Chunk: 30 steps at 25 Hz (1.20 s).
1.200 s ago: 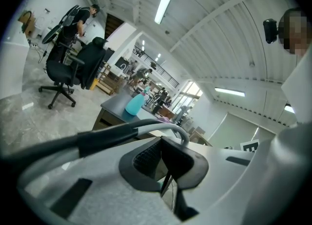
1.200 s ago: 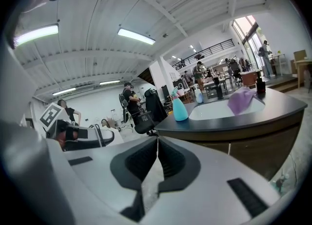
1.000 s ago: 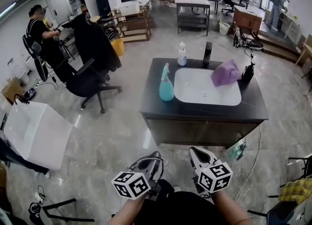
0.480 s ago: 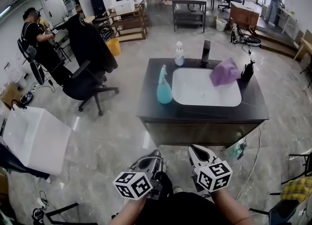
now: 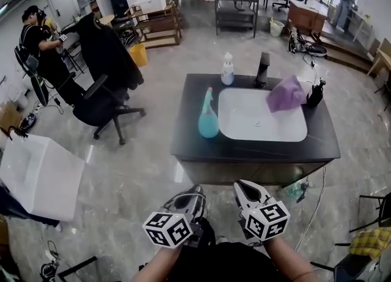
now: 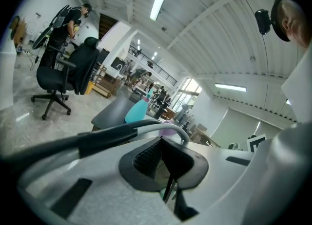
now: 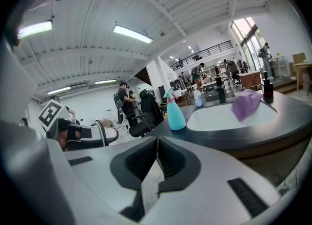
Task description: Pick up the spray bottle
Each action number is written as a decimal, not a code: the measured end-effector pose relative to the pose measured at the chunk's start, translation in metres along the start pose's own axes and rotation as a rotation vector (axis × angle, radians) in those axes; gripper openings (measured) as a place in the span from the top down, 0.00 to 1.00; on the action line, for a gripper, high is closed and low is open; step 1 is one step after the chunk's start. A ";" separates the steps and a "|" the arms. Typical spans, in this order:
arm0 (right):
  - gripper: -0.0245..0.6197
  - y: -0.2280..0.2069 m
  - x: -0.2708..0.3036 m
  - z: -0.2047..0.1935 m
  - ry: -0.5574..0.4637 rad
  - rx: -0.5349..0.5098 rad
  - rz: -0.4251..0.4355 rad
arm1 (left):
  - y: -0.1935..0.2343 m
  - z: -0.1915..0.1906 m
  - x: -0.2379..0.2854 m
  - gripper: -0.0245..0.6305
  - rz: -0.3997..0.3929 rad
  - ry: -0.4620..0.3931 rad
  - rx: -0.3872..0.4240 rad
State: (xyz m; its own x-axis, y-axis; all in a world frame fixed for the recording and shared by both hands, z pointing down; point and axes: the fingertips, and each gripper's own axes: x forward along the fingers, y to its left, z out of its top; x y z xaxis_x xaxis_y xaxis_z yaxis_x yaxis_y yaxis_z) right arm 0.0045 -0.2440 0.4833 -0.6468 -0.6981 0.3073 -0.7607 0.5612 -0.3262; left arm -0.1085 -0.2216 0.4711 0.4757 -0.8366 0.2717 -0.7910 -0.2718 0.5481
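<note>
A teal spray bottle (image 5: 208, 118) stands upright on the black counter (image 5: 256, 151), just left of the white basin (image 5: 263, 116). It also shows in the right gripper view as the spray bottle (image 7: 174, 112) and in the left gripper view as a teal spray bottle (image 6: 137, 112). Both grippers are held low in front of the counter, well short of it. My left gripper (image 5: 194, 194) has its jaws together with nothing between them. My right gripper (image 5: 243, 189) is shut and empty too.
On the counter are a purple cloth (image 5: 285, 94) over the basin's rim, a clear pump bottle (image 5: 227, 69), a black tap (image 5: 263, 67) and a dark bottle (image 5: 315, 93). A black office chair (image 5: 101, 94) stands left. A white tub (image 5: 40, 174) sits at the near left.
The counter and bottle have come a little nearer and lower in the head view as both grippers moved toward them. Both jaws stay shut.
</note>
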 end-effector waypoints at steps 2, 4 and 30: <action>0.95 -0.001 0.015 0.004 0.001 0.003 0.000 | 0.009 0.009 0.006 0.95 0.002 0.000 0.014; 0.95 -0.002 0.029 0.008 0.004 0.006 0.001 | 0.018 0.017 0.012 0.95 0.003 -0.001 0.018; 0.95 -0.022 0.169 0.065 -0.006 -0.034 -0.068 | 0.106 0.093 0.079 0.95 -0.042 0.038 0.104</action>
State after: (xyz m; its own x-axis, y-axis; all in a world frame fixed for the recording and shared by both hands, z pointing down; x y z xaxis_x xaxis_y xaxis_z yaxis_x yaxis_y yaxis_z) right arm -0.0846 -0.4025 0.4845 -0.5932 -0.7377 0.3224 -0.8044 0.5268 -0.2745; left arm -0.1901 -0.3609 0.4771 0.5219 -0.8052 0.2816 -0.8049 -0.3556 0.4751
